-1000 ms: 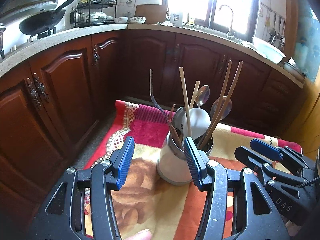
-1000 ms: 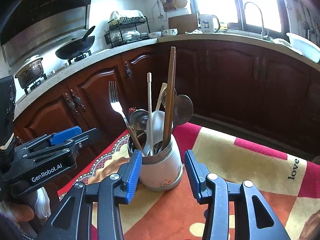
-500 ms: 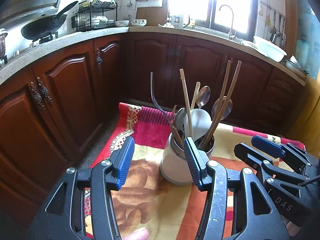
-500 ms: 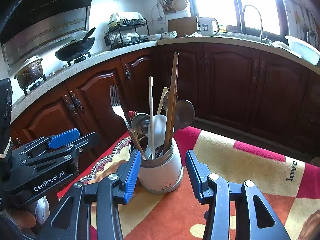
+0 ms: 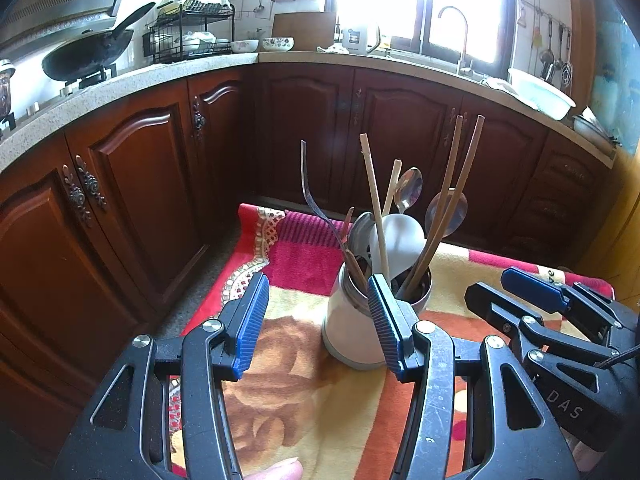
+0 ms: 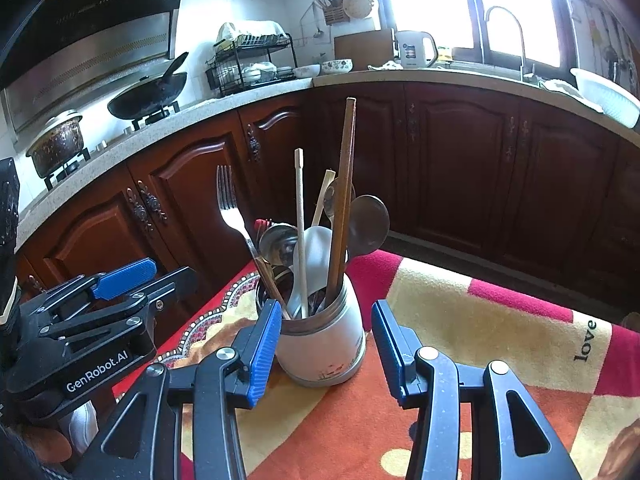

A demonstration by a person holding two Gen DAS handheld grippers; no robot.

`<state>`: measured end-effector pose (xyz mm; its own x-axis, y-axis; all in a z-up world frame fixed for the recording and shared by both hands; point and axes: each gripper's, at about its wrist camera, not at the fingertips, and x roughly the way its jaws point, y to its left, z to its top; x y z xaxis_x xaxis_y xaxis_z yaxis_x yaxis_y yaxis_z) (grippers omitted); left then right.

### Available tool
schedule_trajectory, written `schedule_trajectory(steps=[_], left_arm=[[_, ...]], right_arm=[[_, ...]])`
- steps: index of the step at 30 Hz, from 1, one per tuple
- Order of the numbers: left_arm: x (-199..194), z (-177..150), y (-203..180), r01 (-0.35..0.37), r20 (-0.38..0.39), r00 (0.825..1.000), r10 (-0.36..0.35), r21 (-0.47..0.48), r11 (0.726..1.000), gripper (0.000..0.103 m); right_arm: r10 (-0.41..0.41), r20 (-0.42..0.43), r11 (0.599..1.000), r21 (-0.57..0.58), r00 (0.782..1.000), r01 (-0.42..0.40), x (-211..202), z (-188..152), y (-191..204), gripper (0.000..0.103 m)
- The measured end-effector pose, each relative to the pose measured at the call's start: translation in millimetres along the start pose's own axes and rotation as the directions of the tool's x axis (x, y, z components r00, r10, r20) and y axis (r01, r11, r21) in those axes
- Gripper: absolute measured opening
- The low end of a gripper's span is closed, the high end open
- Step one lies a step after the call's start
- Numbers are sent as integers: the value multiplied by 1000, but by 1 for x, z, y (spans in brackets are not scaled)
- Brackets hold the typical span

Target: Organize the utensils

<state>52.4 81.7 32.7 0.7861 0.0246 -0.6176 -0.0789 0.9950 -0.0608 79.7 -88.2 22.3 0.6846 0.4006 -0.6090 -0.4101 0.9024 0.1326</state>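
Observation:
A white utensil holder [image 5: 350,332] [image 6: 322,346] stands upright on a colourful blanket [image 5: 304,396] [image 6: 476,340]. It holds a fork [image 6: 230,208], metal spoons [image 6: 368,222], a white spoon [image 5: 396,240] and several wooden chopsticks [image 5: 464,184] [image 6: 346,184]. My left gripper [image 5: 318,324] is open and empty, just in front of the holder and to its left. My right gripper [image 6: 324,354] is open and empty, its jaws standing either side of the holder without touching it. Each gripper shows in the other's view, the right [image 5: 536,300] and the left [image 6: 116,280].
Dark wooden cabinets [image 5: 160,184] wrap around behind, under a stone counter [image 6: 224,104]. On the counter are a wok [image 6: 148,100], a pot [image 6: 56,140], a dish rack [image 6: 252,64], a kettle [image 6: 412,50], a sink tap [image 6: 504,36] and a white basin [image 5: 540,94].
Both grippers have drawn back and risen slightly, so the holder sits a little lower and farther off. Both stay open. The utensils have not moved.

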Motion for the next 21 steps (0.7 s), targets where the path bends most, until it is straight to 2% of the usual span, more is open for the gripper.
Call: schedule_trajectory(steps=[21], left_arm=[[1, -4, 0, -12, -5, 1000, 12, 0, 1000, 51]], right_arm=[[-1, -1, 1000, -7, 1000, 1, 3, -1, 5, 45]])
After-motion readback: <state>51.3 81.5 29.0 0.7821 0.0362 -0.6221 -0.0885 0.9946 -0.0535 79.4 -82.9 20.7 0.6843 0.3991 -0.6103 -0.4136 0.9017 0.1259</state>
